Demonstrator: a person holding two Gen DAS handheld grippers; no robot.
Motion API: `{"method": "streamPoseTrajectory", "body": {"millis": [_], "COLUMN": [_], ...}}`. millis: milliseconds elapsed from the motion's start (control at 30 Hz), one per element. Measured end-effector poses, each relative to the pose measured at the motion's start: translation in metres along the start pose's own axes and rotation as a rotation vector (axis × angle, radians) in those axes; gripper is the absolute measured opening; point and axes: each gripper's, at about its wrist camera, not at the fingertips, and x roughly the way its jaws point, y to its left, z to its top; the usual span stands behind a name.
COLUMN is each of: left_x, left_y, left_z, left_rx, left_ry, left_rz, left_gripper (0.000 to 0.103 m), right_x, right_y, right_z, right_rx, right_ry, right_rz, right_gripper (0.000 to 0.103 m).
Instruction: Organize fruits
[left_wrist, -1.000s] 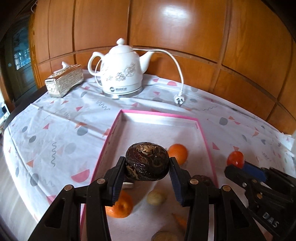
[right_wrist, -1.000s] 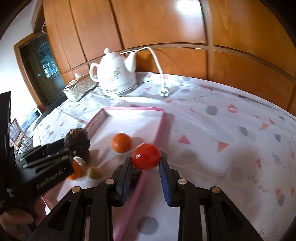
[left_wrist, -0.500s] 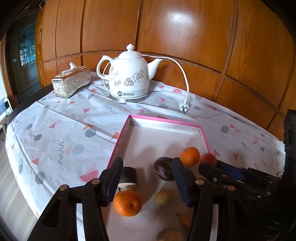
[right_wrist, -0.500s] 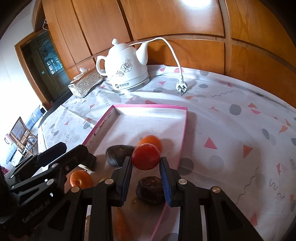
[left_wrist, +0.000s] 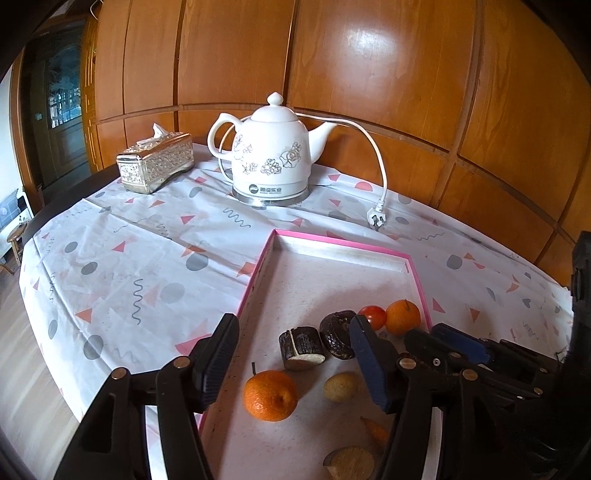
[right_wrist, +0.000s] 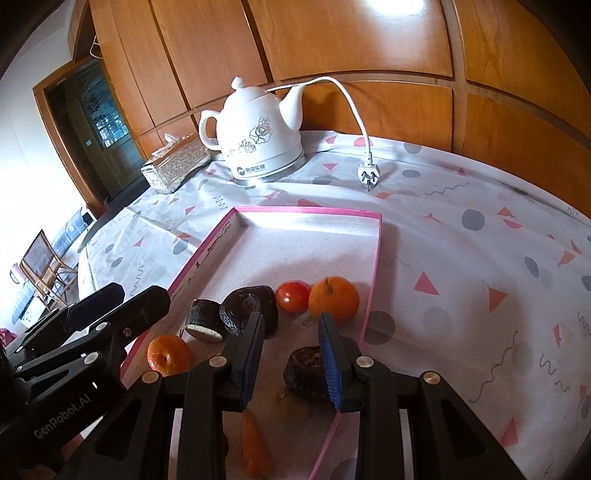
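A pink-rimmed tray holds the fruits. In it lie a red tomato, an orange beside it, a dark wrinkled fruit, a dark cut piece, a second orange, a small tan fruit and another dark fruit. My left gripper is open and empty above the tray's near left part. My right gripper is open and empty, just behind the tomato.
A white kettle with its cord and plug stands at the back. A silver tissue box sits to its left. A carrot piece and a tan slice lie near the tray's front. A patterned cloth covers the table.
My left gripper let go of the dark wrinkled fruit into the tray and drew back. My right gripper carried the tomato over the tray, set it beside the orange and opened.
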Motion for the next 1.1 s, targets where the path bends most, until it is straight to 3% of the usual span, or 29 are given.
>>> {"method": "streamPoseTrajectory", "body": {"millis": [233,367,567,800,1100], "left_x": [-0.013,-0.023,-0.037,-0.041,-0.05], "left_y": [0.003,0.002,0.0,-0.008,-0.014], "left_z": [-0.005,-0.012,-0.024,-0.032,-0.033], "left_rx": [0.001,0.013,0.007,0.019,0.042], "left_ry": [-0.026,-0.046,-0.062,-0.04,-0.076], "left_rz": [0.025,0.03,0.026,0.033,0.057], "left_gripper": [0.081,0.085,0.103,0.103,0.103], "right_x": [-0.024,-0.04,-0.06,-0.07,-0.072], "right_y": [0.006,0.01,0.007,0.007,0.011], "right_z": [-0.011,-0.022,-0.045,-0.061,-0.064], "right_rx": [-0.007,-0.018,-0.001,-0.008,-0.018], "right_ry": [-0.057,-0.095,-0.135,-0.143,-0.145], "right_rz": [-0.056,-0.104,-0.18,-0.217,-0.207], "right_gripper": [0.036,0.037,0.037,0.037,0.037]}}
